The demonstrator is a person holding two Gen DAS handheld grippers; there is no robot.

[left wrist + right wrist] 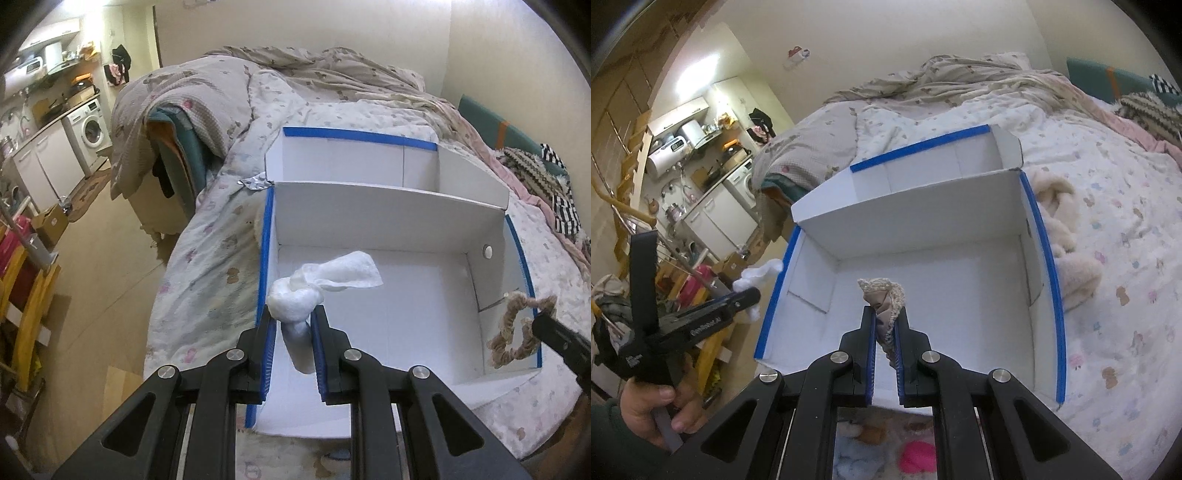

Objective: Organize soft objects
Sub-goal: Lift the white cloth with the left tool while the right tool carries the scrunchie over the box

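**Both hand-held grippers loaded over the white box**

Nearest to us, our left hand-held gripper (291,319) is clamped on a white knotted cloth bundle (295,301), whose loose tail fans out above the near compartment of the white cardboard box with blue-taped edges (388,218). Our right hand-held gripper (884,314) is closed on a beige ruffled fabric scrunchie (884,295), also held over that near compartment; in the left wrist view the scrunchie (513,328) hangs as a loop at the box's right wall. Our left hand (653,410) shows at the edge of the right wrist view, wrapped around the gripper's handle.

The box sits on a bed with a pale printed quilt (1115,221). A cream plush toy (1067,236) lies just beside the box's right wall. Beyond the box's upright divider, a second compartment opens, and farther off a rumpled grey-beige blanket (184,96) is heaped on the bed. A white washing machine (88,133) stands in the distant kitchen.
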